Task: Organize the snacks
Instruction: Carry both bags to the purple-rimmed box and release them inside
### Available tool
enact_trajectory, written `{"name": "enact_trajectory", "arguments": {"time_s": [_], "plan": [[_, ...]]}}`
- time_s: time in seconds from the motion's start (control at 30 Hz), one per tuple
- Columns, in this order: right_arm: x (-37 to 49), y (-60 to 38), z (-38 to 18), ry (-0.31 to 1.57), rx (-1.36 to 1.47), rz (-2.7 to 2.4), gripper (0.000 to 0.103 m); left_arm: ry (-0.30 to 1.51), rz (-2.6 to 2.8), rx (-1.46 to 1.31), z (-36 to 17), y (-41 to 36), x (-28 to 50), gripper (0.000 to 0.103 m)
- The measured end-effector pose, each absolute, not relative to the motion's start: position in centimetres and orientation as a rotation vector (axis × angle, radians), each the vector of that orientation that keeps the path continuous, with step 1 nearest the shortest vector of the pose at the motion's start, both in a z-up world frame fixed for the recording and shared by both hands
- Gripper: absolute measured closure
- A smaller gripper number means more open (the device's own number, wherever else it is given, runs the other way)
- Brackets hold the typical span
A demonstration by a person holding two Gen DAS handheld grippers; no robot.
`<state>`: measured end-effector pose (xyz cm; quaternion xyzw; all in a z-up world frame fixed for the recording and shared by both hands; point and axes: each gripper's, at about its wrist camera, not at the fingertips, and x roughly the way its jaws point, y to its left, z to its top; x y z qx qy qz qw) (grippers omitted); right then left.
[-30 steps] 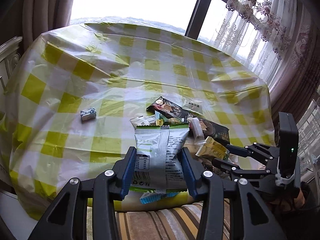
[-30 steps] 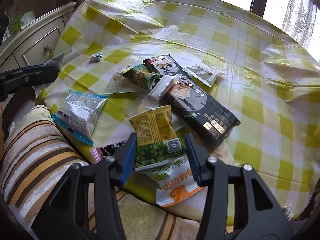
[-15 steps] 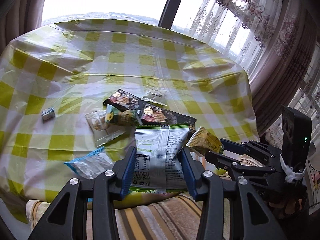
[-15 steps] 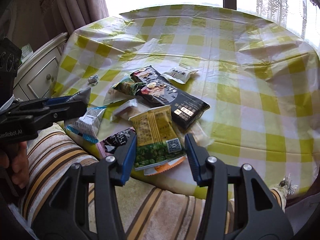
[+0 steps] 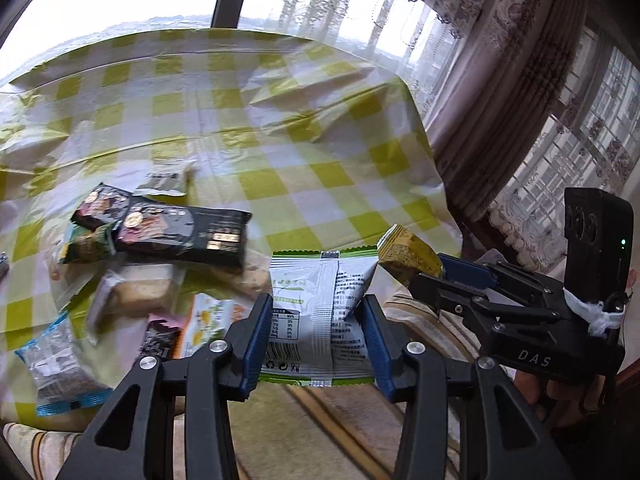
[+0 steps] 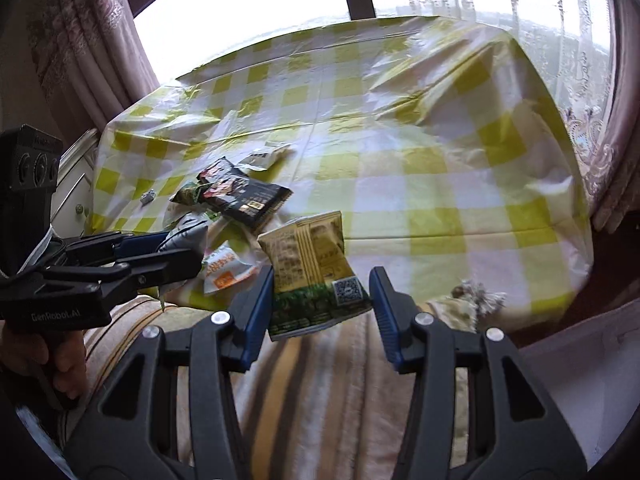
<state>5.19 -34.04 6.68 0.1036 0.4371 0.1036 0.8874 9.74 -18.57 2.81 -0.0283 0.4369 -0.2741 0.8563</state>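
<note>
Mid-sort: two packets lifted, pile remains

Broadly, the checked table (image 5: 320,152) carries a loose snack pile (image 5: 160,240) at its near edge, unsorted; most work remains. Left gripper (image 5: 316,332) clamps the white-green packet (image 5: 320,312). Right gripper (image 6: 322,312) clamps the yellow packet (image 6: 312,268). Both hang above the striped cushion (image 6: 312,392); no destination shows.
</note>
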Motion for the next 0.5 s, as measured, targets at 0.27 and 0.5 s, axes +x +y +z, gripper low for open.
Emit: {"name": "enact_trajectory", "arguments": {"time_s": [0.27,0.5], "plan": [[1.0,-42.7,5.6,0.922,0.297,0.047,0.051,0.956,-0.747,0.040,2.3,-27.1,8.8,0.057],[-2.4,-48.7,4.2,0.939,0.349,-0.094,0.051,0.986,-0.874,0.130,1.8,-33.1,7.4,0.057]]}}
